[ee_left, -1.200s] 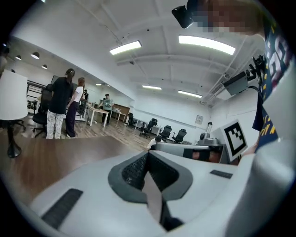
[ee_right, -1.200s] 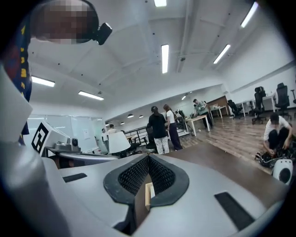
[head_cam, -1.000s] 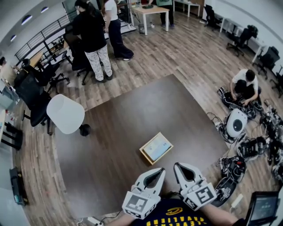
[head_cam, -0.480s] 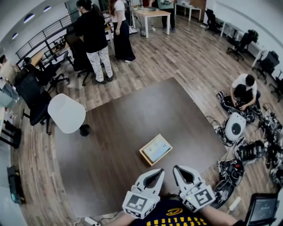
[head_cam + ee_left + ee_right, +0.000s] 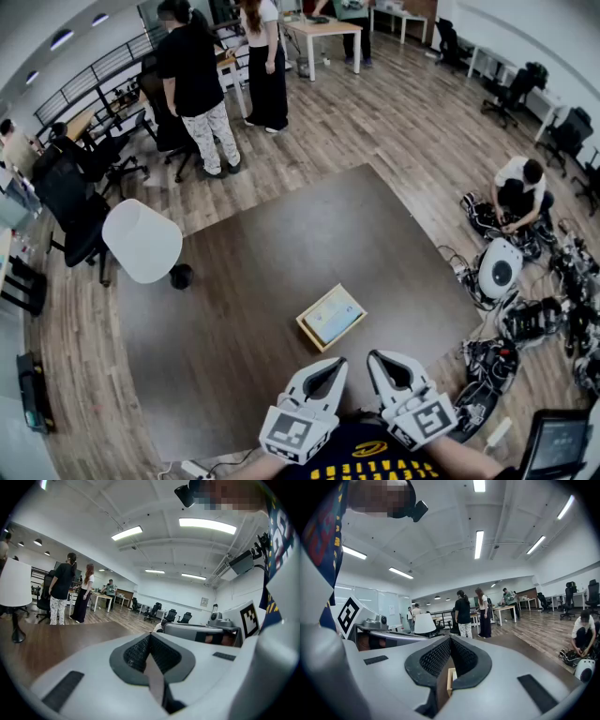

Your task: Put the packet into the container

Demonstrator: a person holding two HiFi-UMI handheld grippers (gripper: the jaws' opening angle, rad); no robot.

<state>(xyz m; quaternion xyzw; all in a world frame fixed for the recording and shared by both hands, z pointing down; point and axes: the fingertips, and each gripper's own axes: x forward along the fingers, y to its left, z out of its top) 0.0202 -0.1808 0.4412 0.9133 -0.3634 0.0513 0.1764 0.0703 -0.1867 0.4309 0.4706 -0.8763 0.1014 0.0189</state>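
A shallow wooden container [image 5: 307,325] lies on the dark brown table [image 5: 244,281], just ahead of both grippers. A flat pale-blue packet [image 5: 333,316] lies inside it and fills most of it. My left gripper [image 5: 341,362] and right gripper [image 5: 373,355] hover side by side at the table's near edge, close to my body, both shut with nothing between the jaws. In the left gripper view, the left gripper [image 5: 149,637] points out over the table. Below the right gripper [image 5: 450,640], a sliver of the container's wooden rim [image 5: 450,680] shows.
A white round chair [image 5: 142,241] stands at the table's far left corner. Robot parts and cables [image 5: 525,309] lie on the floor to the right, where a person [image 5: 517,184] crouches. Two people [image 5: 197,75] stand beyond the table near desks.
The two standing people at the back have shifted a little to the right. Both grippers and the container stay where they were.
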